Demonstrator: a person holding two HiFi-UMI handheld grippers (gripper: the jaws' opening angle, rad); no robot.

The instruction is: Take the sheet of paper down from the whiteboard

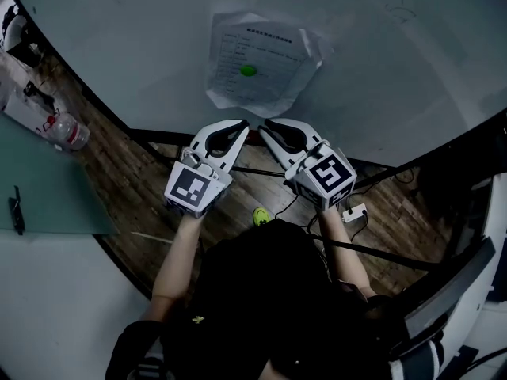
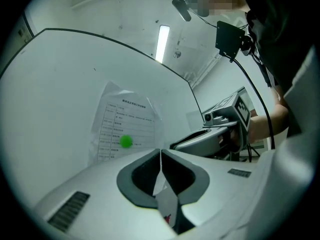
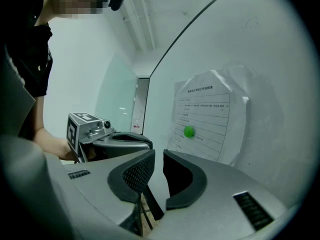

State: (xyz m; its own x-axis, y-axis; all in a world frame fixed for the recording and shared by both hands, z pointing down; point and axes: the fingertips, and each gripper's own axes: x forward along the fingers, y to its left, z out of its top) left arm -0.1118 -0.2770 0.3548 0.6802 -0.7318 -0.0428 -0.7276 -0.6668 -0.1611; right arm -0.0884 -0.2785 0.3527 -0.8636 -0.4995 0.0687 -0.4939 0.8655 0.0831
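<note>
Whiteboard (image 1: 119, 46) bears crumpled sheet (image 1: 269, 54) above wooden floor (image 1: 142, 188).

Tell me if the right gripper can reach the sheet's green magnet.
Probably yes: the right gripper, jaws slightly apart and empty, points at the sheet with nothing between it and the green magnet.

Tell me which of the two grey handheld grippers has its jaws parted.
The right gripper: a narrow, empty gap shows between its black pads. The left gripper has its own pressed together.
</note>
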